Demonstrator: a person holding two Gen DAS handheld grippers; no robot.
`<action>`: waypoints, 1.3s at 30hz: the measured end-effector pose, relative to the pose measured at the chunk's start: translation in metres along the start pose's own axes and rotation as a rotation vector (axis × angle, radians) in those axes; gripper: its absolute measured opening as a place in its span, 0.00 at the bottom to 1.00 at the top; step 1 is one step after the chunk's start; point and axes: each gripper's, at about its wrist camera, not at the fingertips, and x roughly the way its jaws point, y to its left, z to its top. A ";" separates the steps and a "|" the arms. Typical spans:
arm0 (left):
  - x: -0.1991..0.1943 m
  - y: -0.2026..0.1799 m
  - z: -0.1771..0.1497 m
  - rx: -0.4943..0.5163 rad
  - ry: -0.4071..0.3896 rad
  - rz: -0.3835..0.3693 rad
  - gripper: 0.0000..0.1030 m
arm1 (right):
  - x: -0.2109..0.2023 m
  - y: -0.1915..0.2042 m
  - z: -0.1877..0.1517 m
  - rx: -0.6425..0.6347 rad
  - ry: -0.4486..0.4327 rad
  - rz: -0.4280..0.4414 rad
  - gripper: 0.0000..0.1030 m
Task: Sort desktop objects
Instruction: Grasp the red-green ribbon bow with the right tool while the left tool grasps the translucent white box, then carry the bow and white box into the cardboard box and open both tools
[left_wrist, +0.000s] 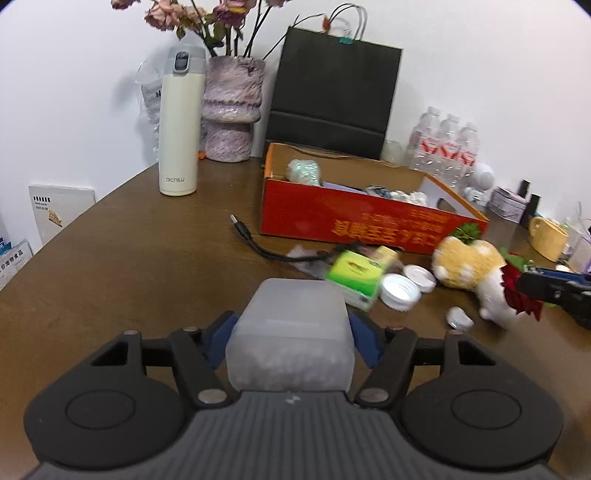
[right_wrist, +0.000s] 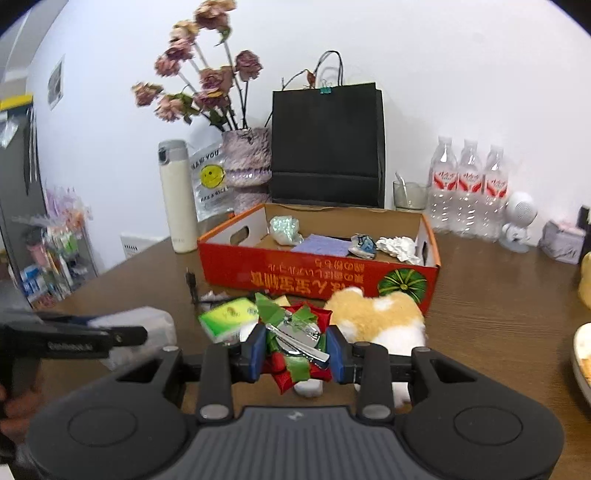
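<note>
My left gripper (left_wrist: 291, 332) is shut on a frosted translucent plastic box (left_wrist: 291, 332), held above the brown table (left_wrist: 129, 266); it also shows in the right wrist view (right_wrist: 147, 325). My right gripper (right_wrist: 295, 349) is shut on a red and green ribbon bow with a silver hair clip (right_wrist: 295, 343); the bow shows in the left wrist view (left_wrist: 521, 295). An open red cardboard box (right_wrist: 317, 277) with several small items stands ahead. A green packet (left_wrist: 356, 275), two white lids (left_wrist: 400, 290) and an orange-white plush toy (left_wrist: 469, 266) lie in front of it.
A cream flask (left_wrist: 179, 129), a vase of dried roses (left_wrist: 232, 110), a black paper bag (left_wrist: 332, 88) and water bottles (left_wrist: 447, 147) stand along the back wall. A black USB cable (left_wrist: 251, 240) lies by the box. A yellow cup (left_wrist: 546, 236) sits far right.
</note>
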 end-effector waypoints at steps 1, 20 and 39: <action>-0.006 -0.002 -0.004 0.004 -0.002 0.002 0.66 | -0.005 0.002 -0.003 -0.010 0.001 -0.006 0.32; -0.022 -0.017 -0.038 0.116 0.091 -0.005 0.64 | -0.067 0.000 -0.038 0.007 -0.028 -0.040 0.32; 0.124 -0.028 0.170 0.081 -0.012 -0.044 0.64 | 0.043 -0.070 0.095 0.024 -0.094 -0.012 0.32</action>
